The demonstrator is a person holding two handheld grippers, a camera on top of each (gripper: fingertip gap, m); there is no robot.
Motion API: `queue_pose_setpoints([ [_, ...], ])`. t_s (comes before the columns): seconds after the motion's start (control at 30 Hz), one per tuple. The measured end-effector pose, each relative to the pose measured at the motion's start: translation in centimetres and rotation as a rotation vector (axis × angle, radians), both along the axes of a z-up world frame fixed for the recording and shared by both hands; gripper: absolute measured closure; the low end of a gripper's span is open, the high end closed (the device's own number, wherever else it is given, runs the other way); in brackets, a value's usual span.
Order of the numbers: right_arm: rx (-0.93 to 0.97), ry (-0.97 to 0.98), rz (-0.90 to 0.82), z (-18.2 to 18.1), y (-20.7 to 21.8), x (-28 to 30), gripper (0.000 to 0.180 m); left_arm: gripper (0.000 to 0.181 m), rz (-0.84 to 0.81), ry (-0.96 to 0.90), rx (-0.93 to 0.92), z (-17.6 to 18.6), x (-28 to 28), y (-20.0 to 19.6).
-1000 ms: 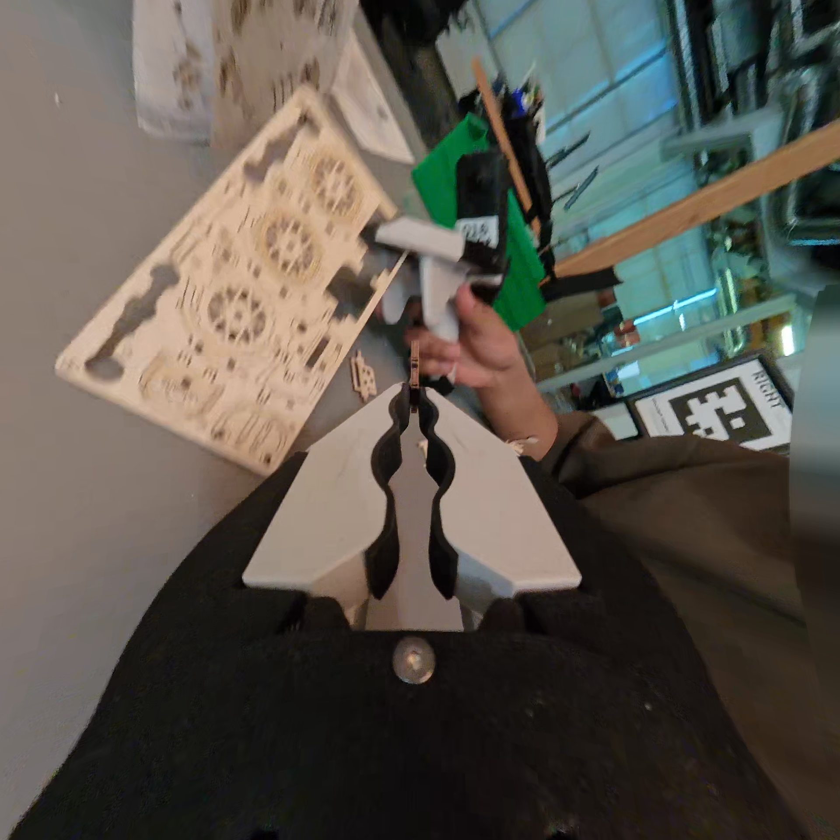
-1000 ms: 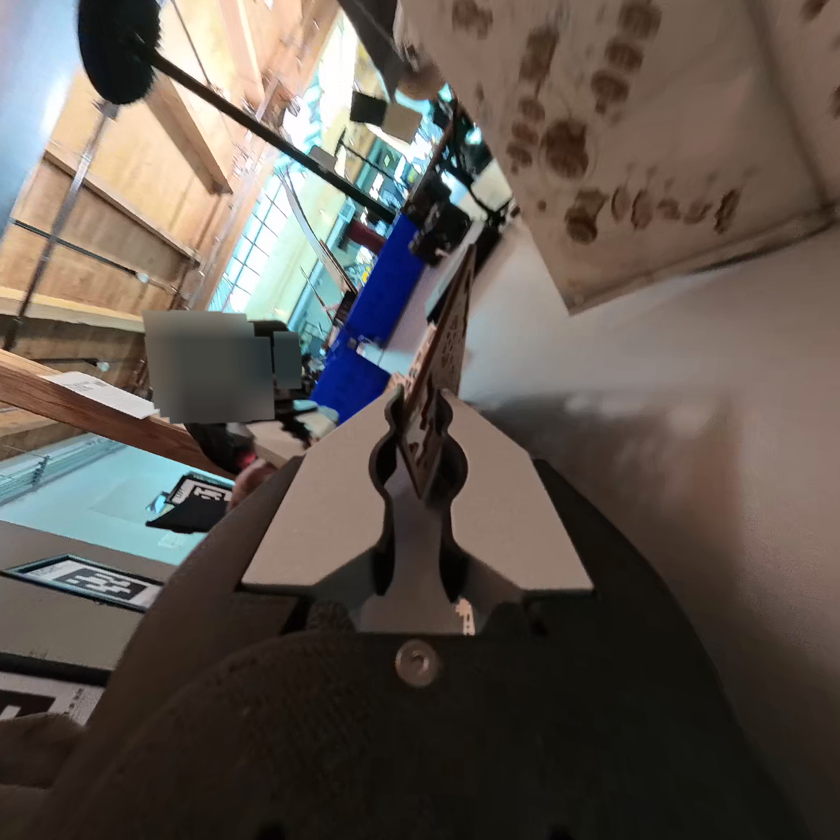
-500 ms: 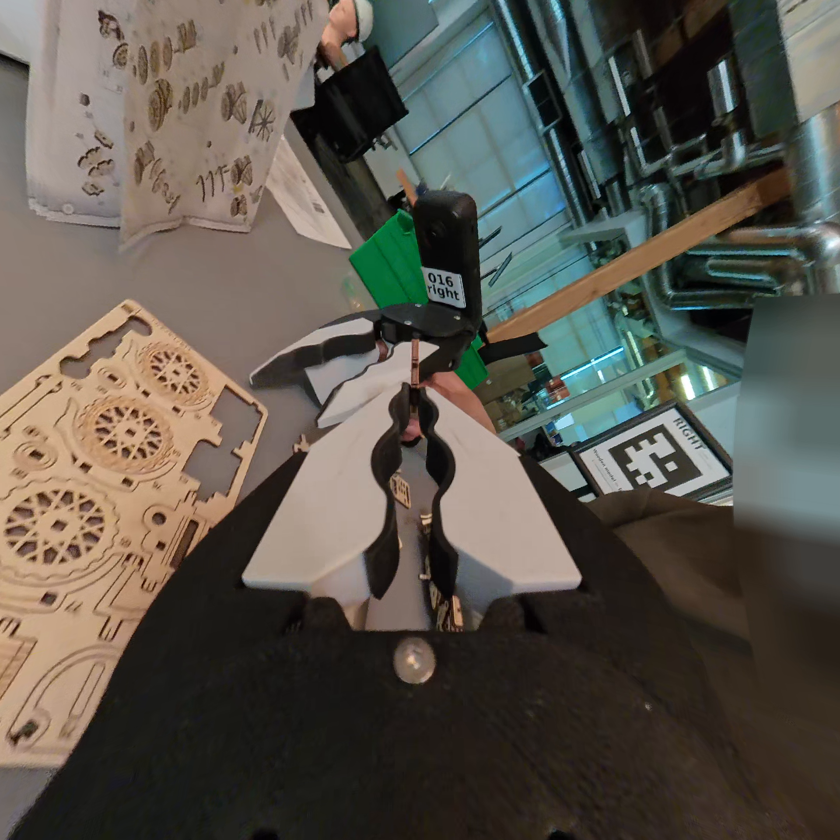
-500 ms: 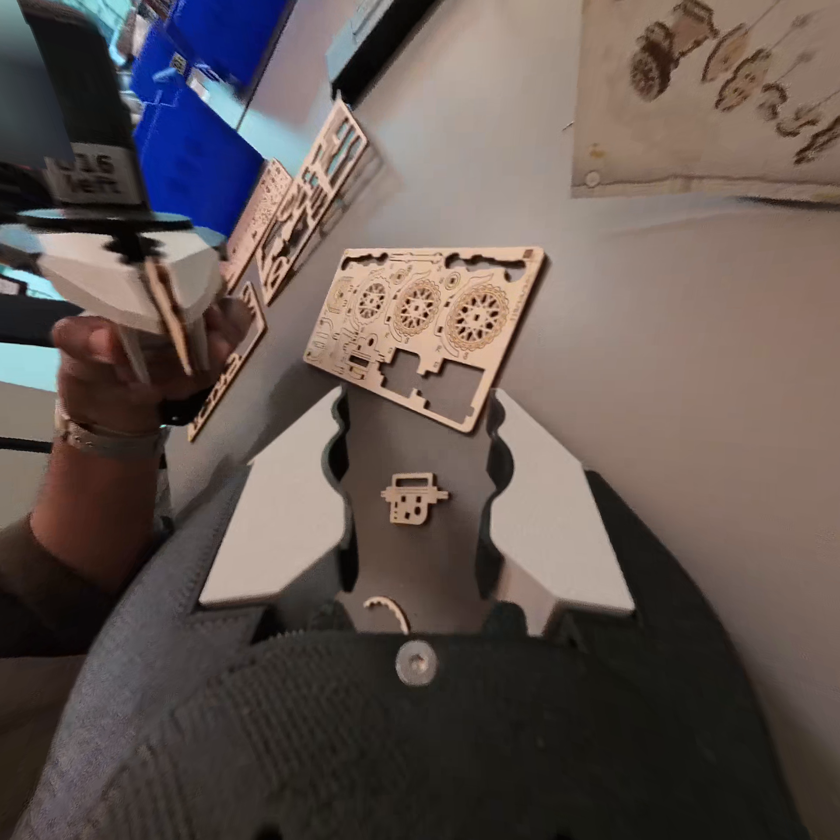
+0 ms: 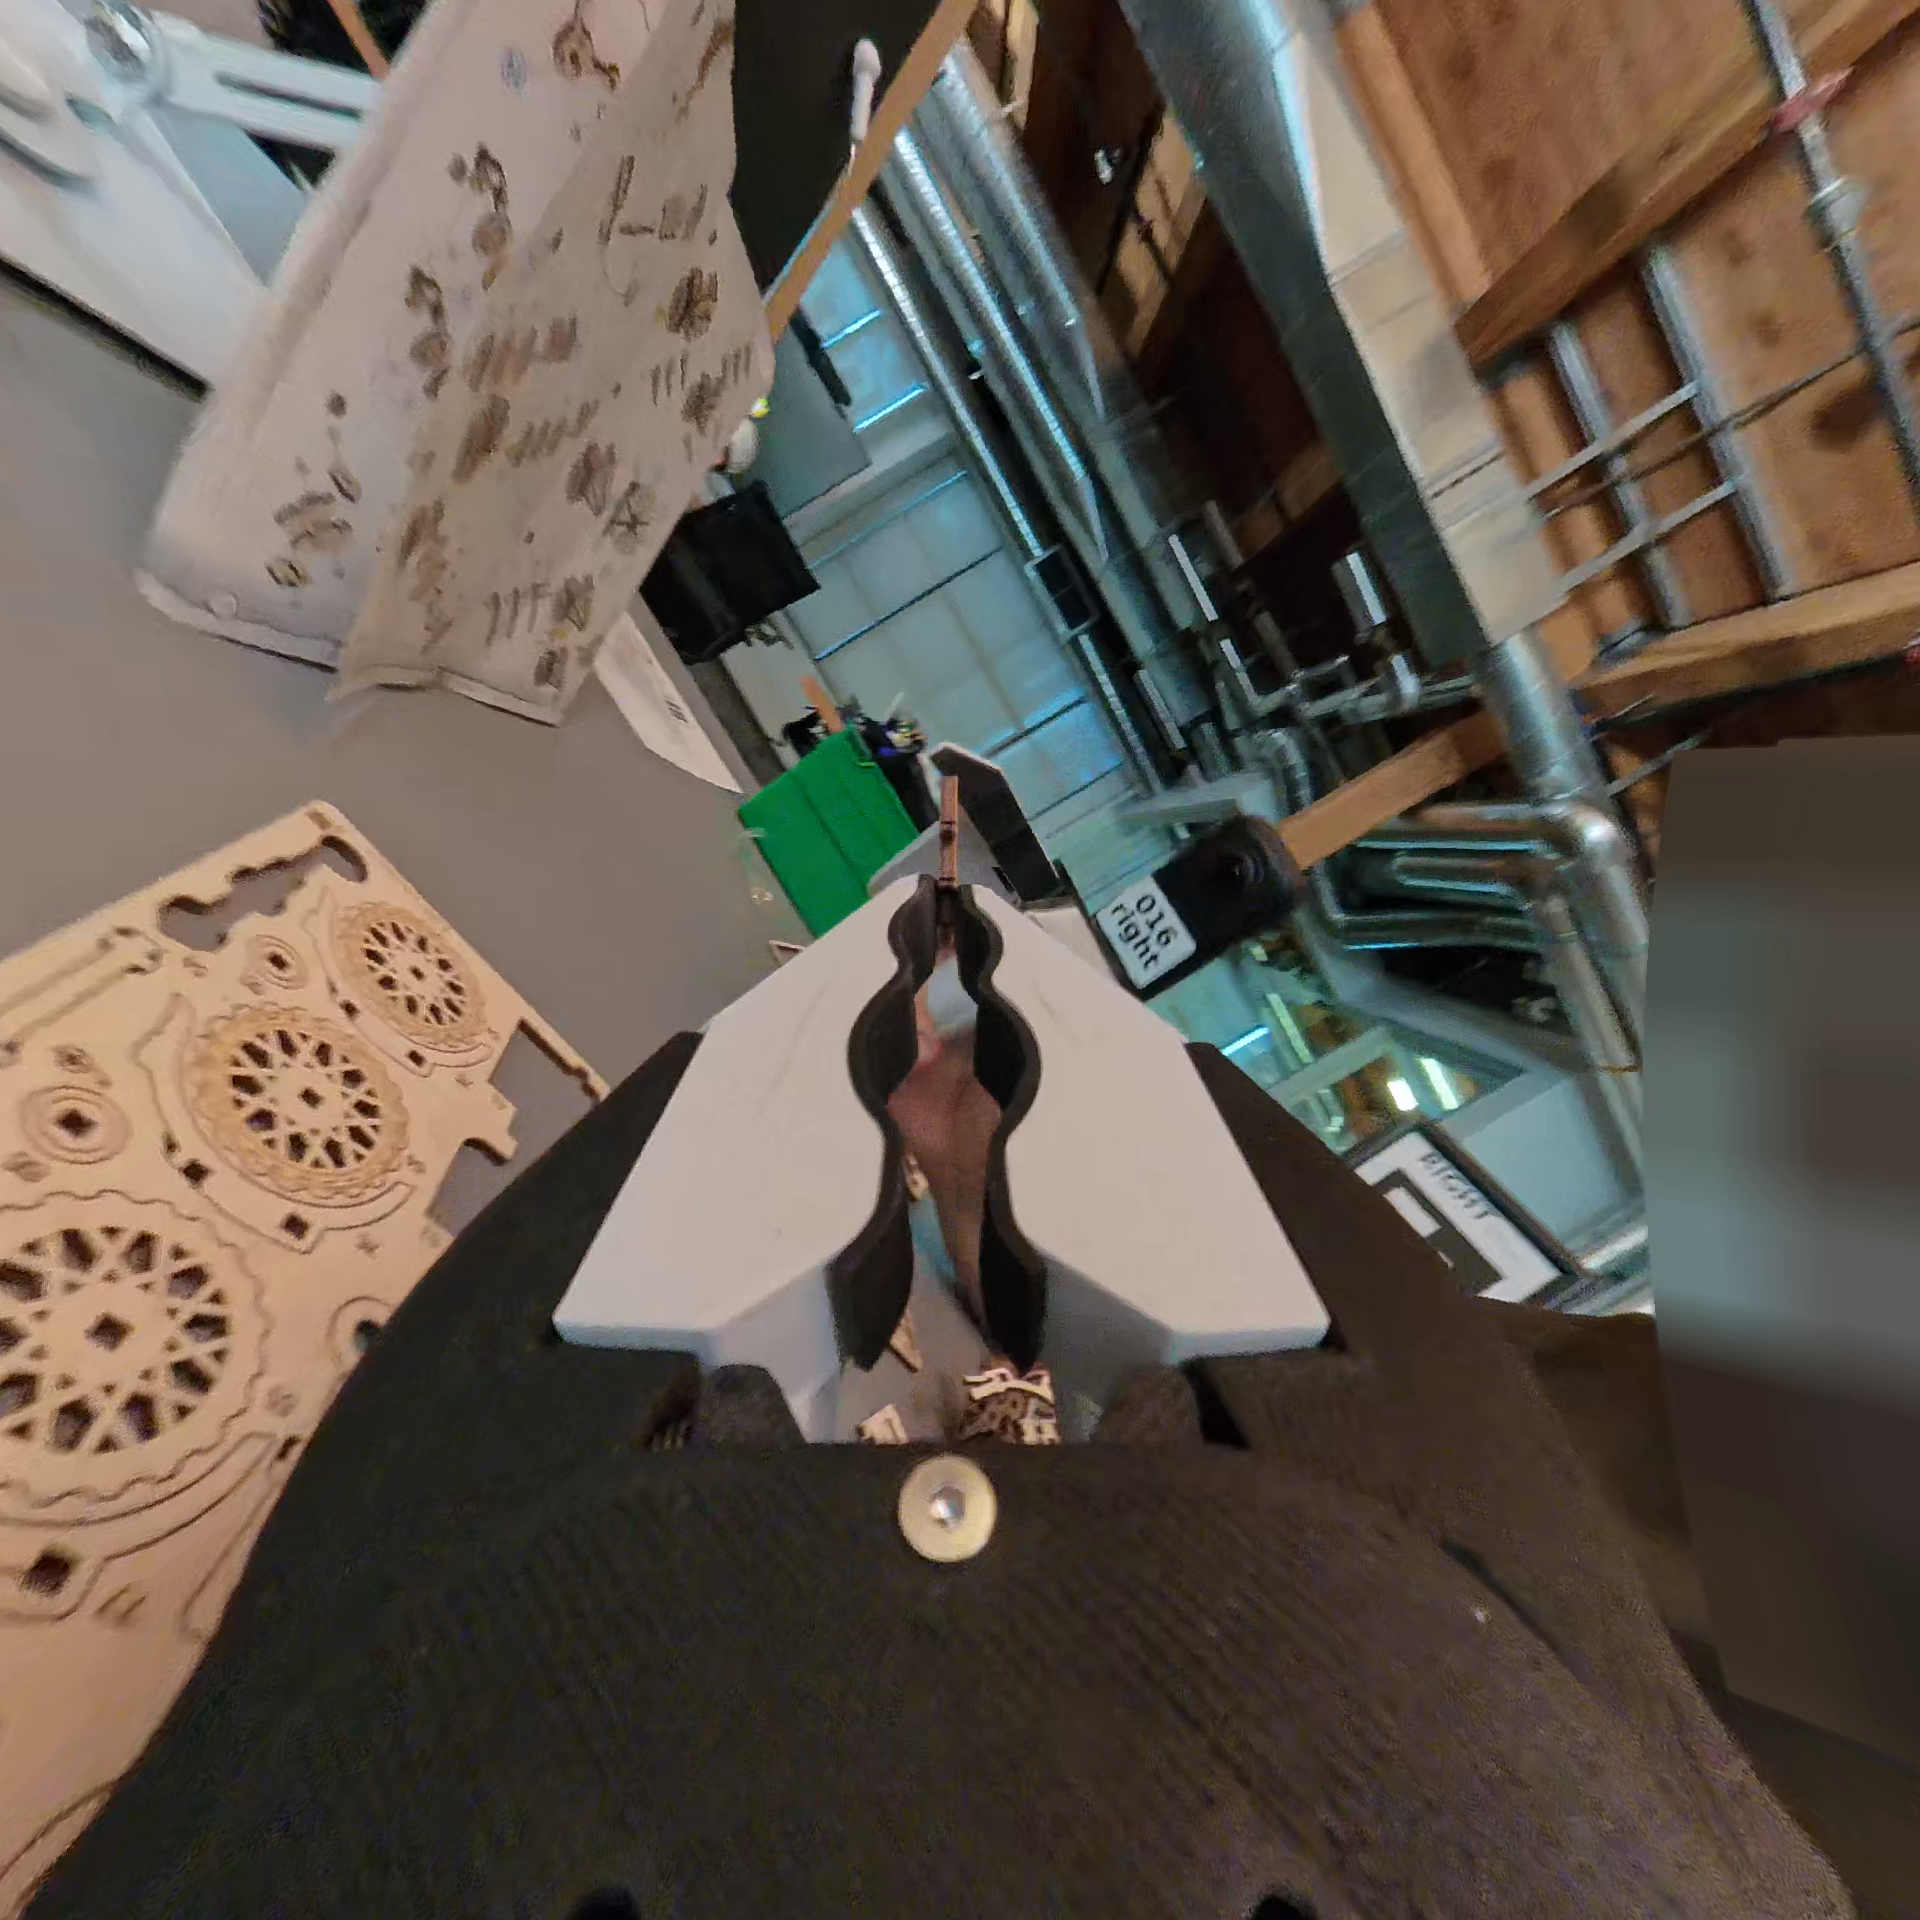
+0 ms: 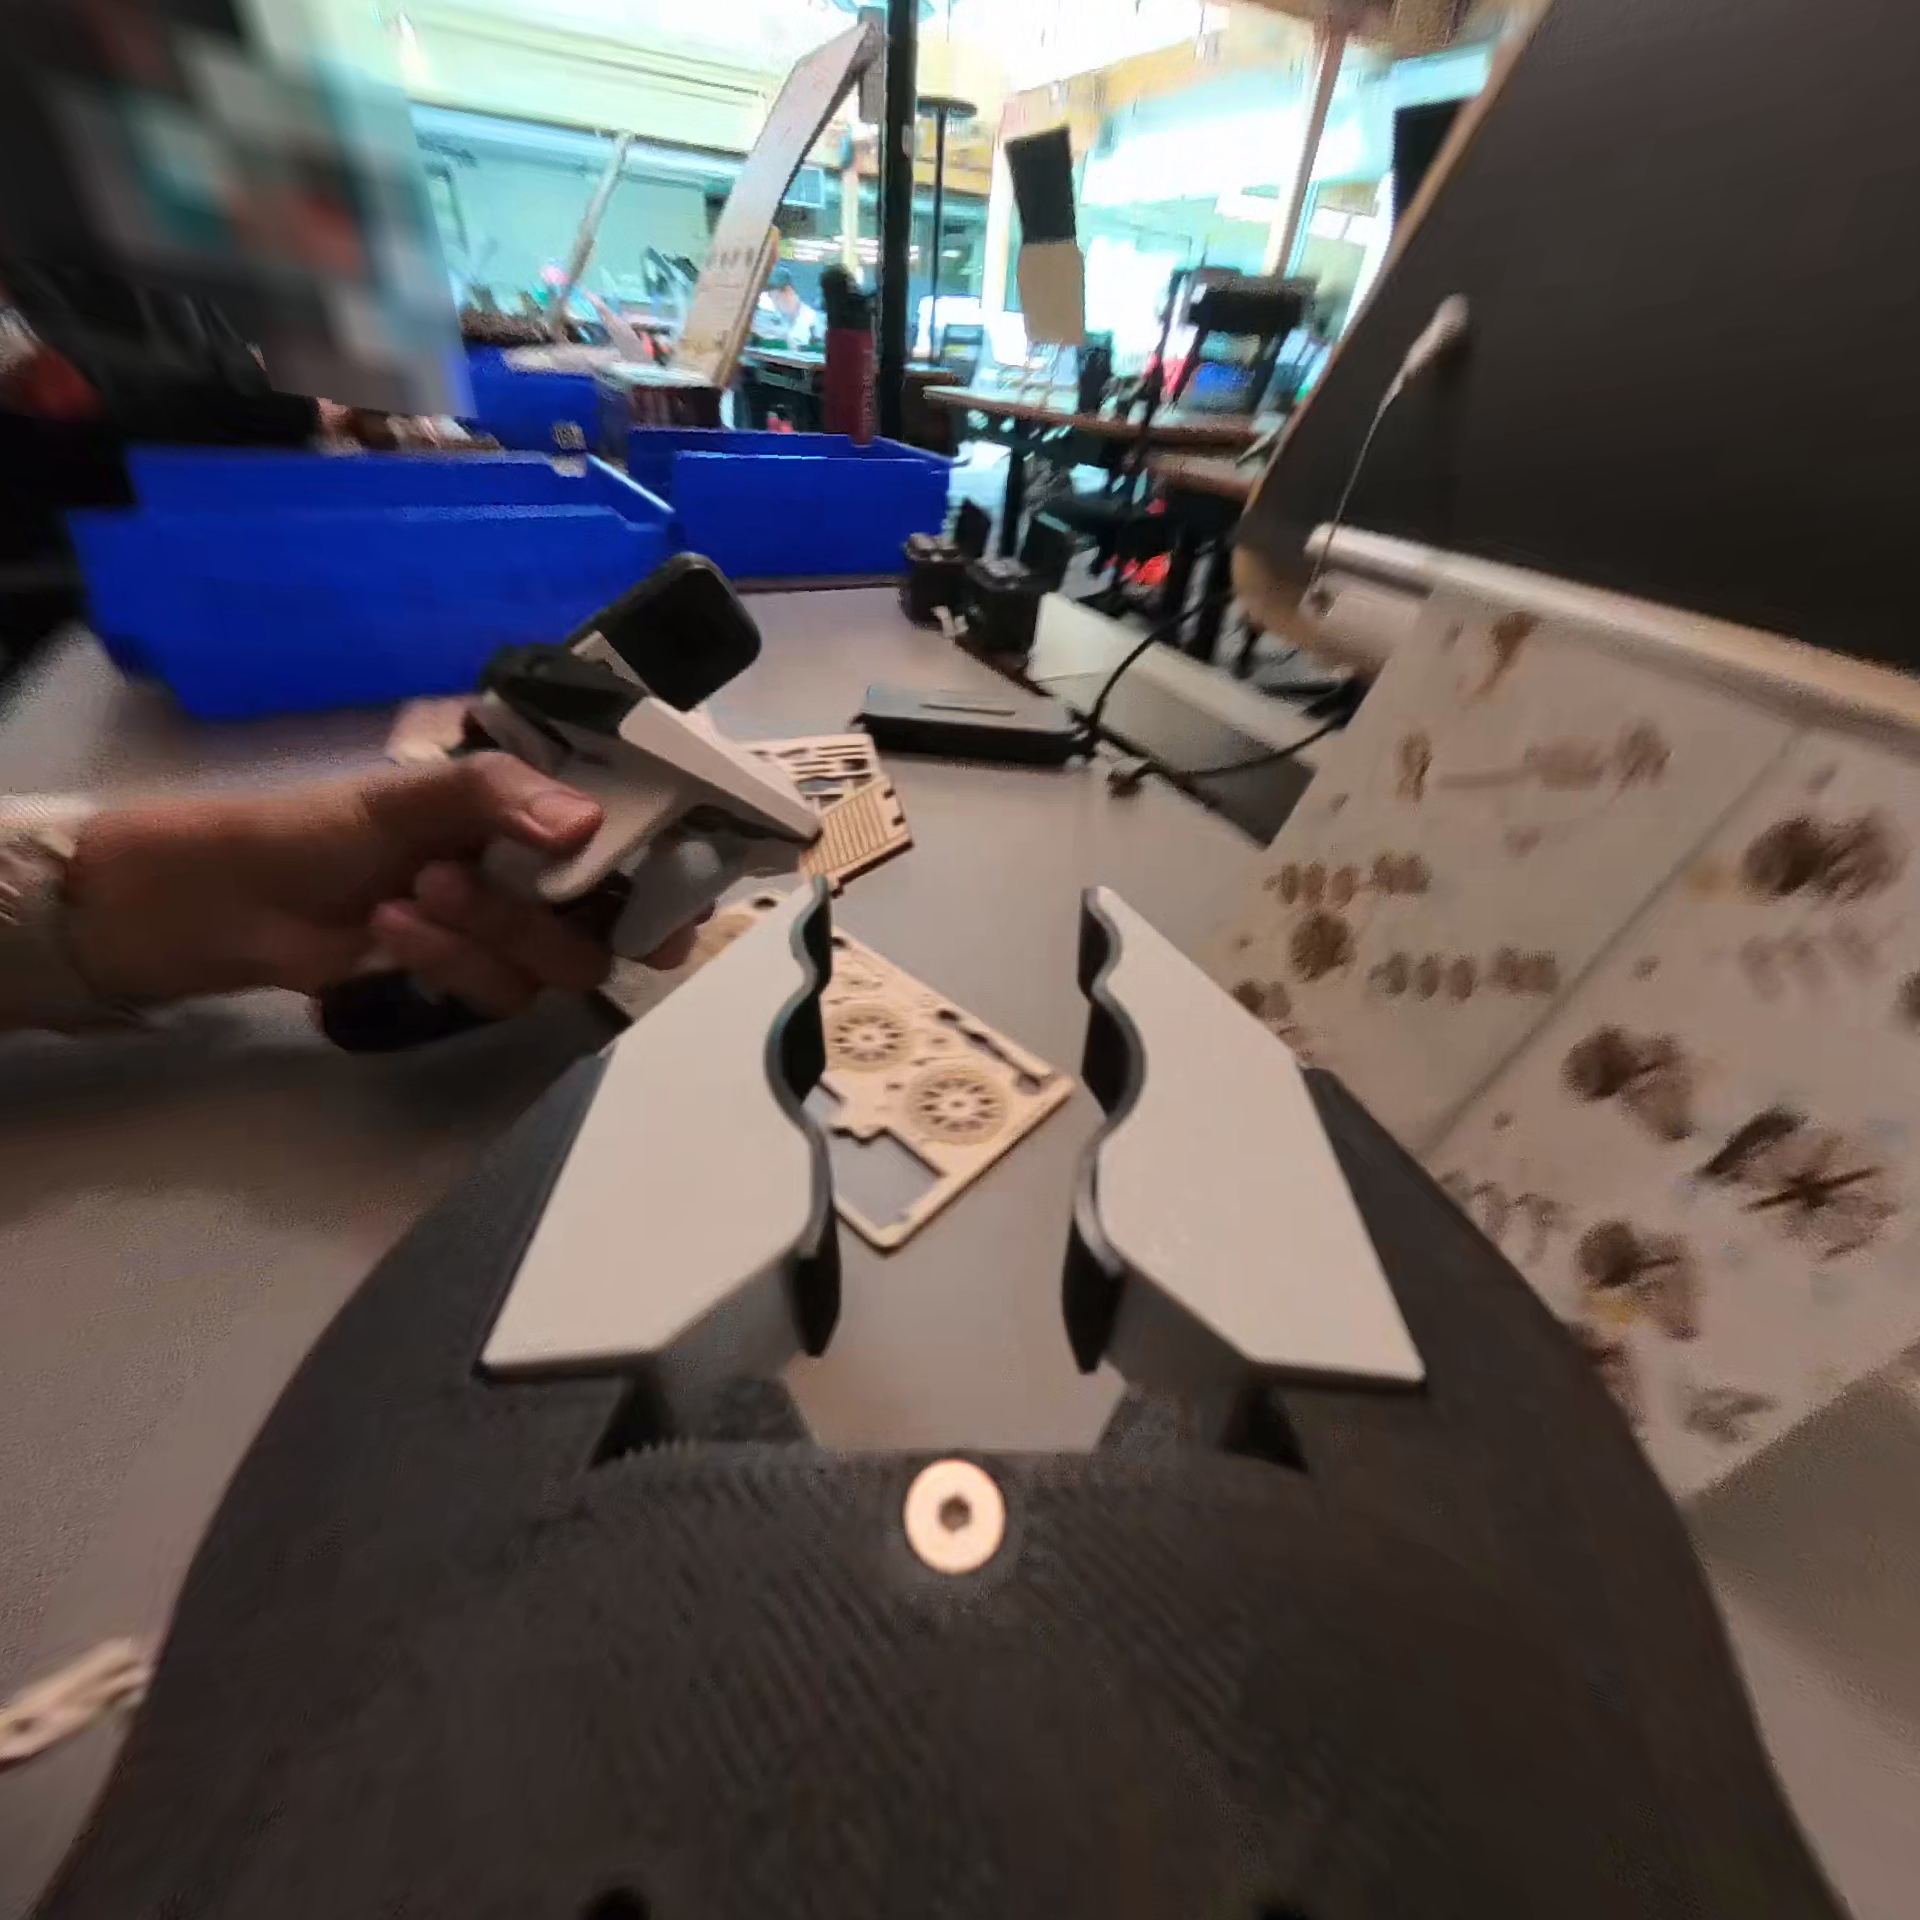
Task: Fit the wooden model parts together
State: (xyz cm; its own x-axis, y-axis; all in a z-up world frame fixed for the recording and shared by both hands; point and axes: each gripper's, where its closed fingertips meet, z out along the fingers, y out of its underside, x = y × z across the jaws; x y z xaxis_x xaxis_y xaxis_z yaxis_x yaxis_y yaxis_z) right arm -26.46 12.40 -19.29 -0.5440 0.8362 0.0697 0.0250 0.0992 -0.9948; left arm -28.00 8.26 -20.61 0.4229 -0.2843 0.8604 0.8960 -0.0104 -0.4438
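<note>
The right gripper (image 6: 954,914) stood open and empty above a pale laser-cut wooden parts sheet (image 6: 935,1101) on the grey table (image 6: 208,1195). At left, a hand (image 6: 343,894) held the left gripper (image 6: 800,831), clamped on a small slatted wooden piece (image 6: 862,826)

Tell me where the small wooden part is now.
The small wooden part is clamped edge-on in the left gripper fingertips, raised above the table, near the wooden sheet.
</note>
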Motion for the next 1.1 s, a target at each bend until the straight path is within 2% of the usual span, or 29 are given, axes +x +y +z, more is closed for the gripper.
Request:
queue_pose_setpoints([
  [0.13,0.296,0.217,-0.150,-0.2,0.5,-0.1,0.133,0.180,-0.040,-0.084,0.051,-0.3,0.8,0.8],
  [0.23,0.384,0.308,-0.201,-0.3,0.4,0.1,0.136,0.180,-0.022,-0.051,0.064,-0.1,0.9,0.9],
  [0.5,0.327,0.280,-0.144,-1.0,-0.9,0.4,0.132,0.180,0.016,-0.024,0.059,-0.2,0.6,0.9],
  [0.7,0.294,0.247,-0.127,-1.3,-0.7,0.4,0.131,0.180,0.052,0.024,-0.037,-1.2,0.7,1.8],
  [0.87,0.242,0.266,-0.036,-1.0,-1.8,1.3,0.128,0.180,0.062,0.006,-0.034,-1.3,0.4,1.7],
  [1.1,0.237,0.235,-0.055,-1.5,-1.0,1.0,0.131,0.180,0.059,0.006,-0.037,-1.3,0.4,1.7],
])
